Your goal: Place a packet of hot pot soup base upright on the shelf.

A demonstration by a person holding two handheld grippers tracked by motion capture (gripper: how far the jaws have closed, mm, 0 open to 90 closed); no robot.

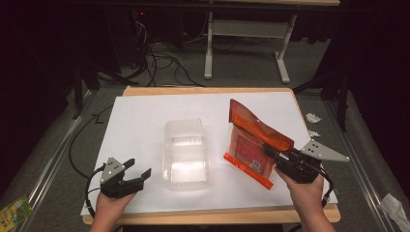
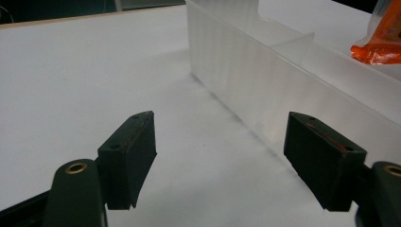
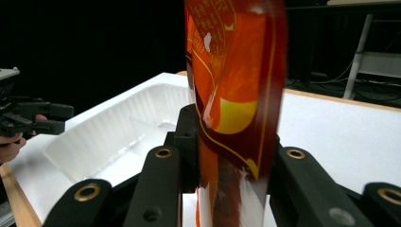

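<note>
Right gripper is clamping its jaws on one edge of the orange snack bag, and the bag is standing up from the white table surface, its lower edge touching the surface or hanging just over it, just to the right of the clear plastic tray. From the right gripper view, the orange snack bag is rising straight between the two jaws, so I judge the grip is taken at the side seam to keep the pack flat and easy to swing over the clear plastic tray. This tray is lying open side up in the middle of the table, probably as the place where the bag is going. Left gripper is resting near the tray's left side with its jaws apart and holding nothing. In the left gripper view the tray wall is standing just ahead of the open left gripper, maybe ready for steadying the light tray if the bag is pushing it.
</note>
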